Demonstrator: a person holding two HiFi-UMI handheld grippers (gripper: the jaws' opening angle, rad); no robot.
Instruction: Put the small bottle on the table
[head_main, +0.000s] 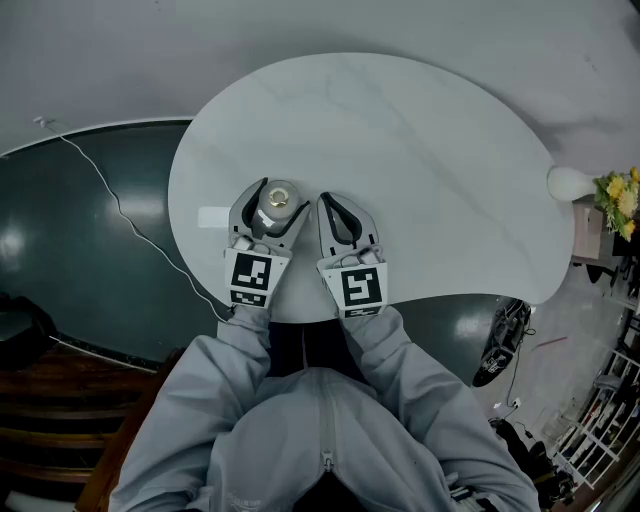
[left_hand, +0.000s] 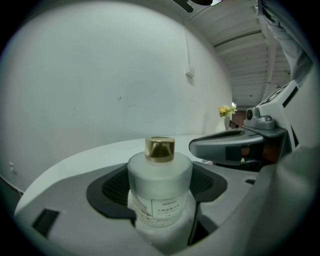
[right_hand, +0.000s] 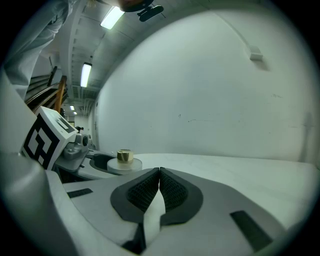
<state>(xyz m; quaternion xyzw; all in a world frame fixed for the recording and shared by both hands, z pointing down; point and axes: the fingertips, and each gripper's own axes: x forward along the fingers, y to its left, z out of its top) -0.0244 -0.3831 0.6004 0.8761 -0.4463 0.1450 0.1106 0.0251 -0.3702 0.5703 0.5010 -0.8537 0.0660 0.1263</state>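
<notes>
A small frosted white bottle (head_main: 277, 206) with a gold cap stands upright between the jaws of my left gripper (head_main: 282, 194), over the near part of the white table (head_main: 420, 150). In the left gripper view the bottle (left_hand: 160, 182) fills the gap and the dark pads (left_hand: 112, 187) press on both its sides. I cannot tell whether its base touches the tabletop. My right gripper (head_main: 331, 204) sits just right of it, shut and empty, its pads (right_hand: 172, 190) meeting in the right gripper view. The gold cap (right_hand: 124, 155) also shows there at the left.
A small flat white card (head_main: 212, 216) lies on the table left of the left gripper. Yellow flowers (head_main: 622, 198) and a white round object (head_main: 568, 183) sit past the table's right end. A thin cable (head_main: 118, 212) runs over the dark floor at the left.
</notes>
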